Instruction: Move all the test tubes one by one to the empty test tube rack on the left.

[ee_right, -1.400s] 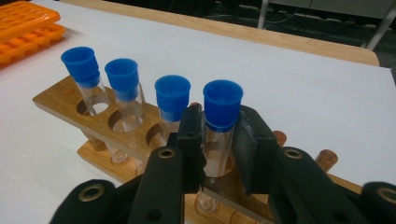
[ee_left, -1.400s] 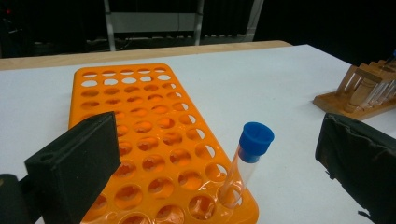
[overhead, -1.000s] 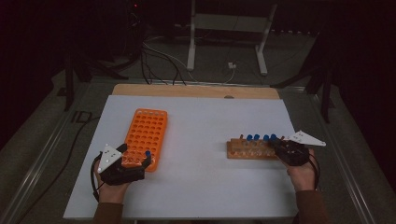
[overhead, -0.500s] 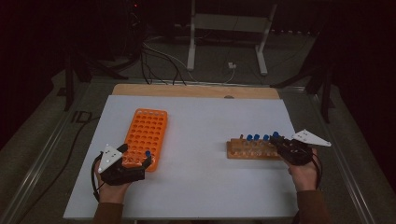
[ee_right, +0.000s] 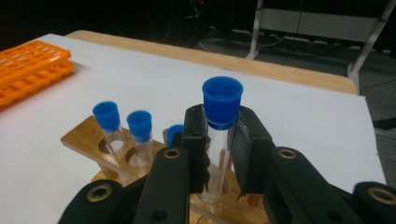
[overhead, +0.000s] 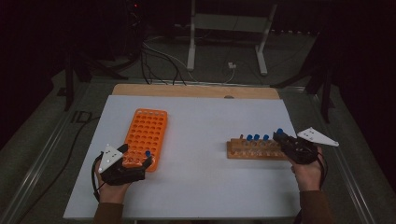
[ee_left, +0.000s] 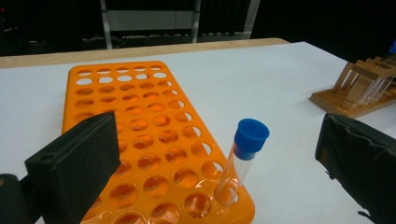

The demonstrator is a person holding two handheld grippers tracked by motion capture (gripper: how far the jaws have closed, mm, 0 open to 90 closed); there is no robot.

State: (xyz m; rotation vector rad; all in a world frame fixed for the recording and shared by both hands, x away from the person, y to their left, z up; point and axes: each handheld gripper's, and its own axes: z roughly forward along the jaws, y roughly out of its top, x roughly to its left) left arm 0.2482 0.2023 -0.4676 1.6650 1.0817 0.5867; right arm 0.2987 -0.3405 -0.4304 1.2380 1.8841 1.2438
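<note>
Work in hand: moving blue-capped tubes from the wooden rack (overhead: 254, 150) to the orange rack (overhead: 145, 137).
Right gripper (ee_right: 219, 140): jaws pinched on a capped tube (ee_right: 220, 130), pads on the clear wall just below the blue cap (ee_right: 222, 100); the tube's foot sits in a hole at the rack's near end.
Left gripper (ee_left: 219, 154): jaws spread wide, touching nothing; a placed tube (ee_left: 243, 161) leans between them in a near-corner hole of the orange rack.
Other tubes: three more (ee_right: 122, 128) stand in the wooden rack.
Handling (judged): light, stiff, smooth-walled, likely brittle, so slippery under the pads.
Grip point (judged): high on the wall under the cap's lip, which checks sliding.
Caution: lift straight along the hole; a sideways pull may tip the light wooden rack.
</note>
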